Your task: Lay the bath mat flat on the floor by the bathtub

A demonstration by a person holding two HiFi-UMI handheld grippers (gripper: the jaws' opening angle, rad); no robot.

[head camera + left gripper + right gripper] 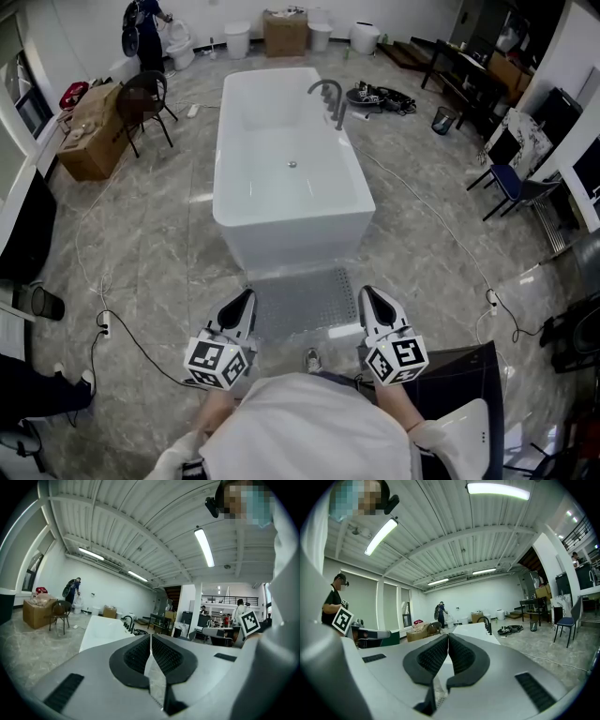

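- Head view: holds the left tongs [242, 305] and the right tongs [370, 302] side by side and well apart, both aimed at the near end of the white bathtub [286, 178].
- Grips the grey dotted bath mat [302, 300] by its near edge, one corner in each tongs. Has it spread between them and ahead of them, up to the foot of the tub.
- Cannot tell from here whether the mat's far edge touches the marble floor [159, 253].
- Shows a curved faucet [330, 98] on the tub's rim, far ahead of the right tongs.
- Also shows a cardboard box [89, 131] and a dark chair [155, 111], far ahead and well to the left of the left tongs.
- Left gripper view: shows the left tongs [150, 641] fully closed, the black ribbed pads [136, 656] pressed on a thin pale sheet of the mat [155, 679] that hangs out below them.
- Puts the tub [101, 630] just ahead and slightly left of the tongs.
- Right gripper view: shows the right tongs [448, 641] closed the same way, the pads [464, 658] pinching a perforated strip of the mat [439, 693] that drops beneath them.
- Puts the tub [471, 630] ahead and slightly right of the tongs.
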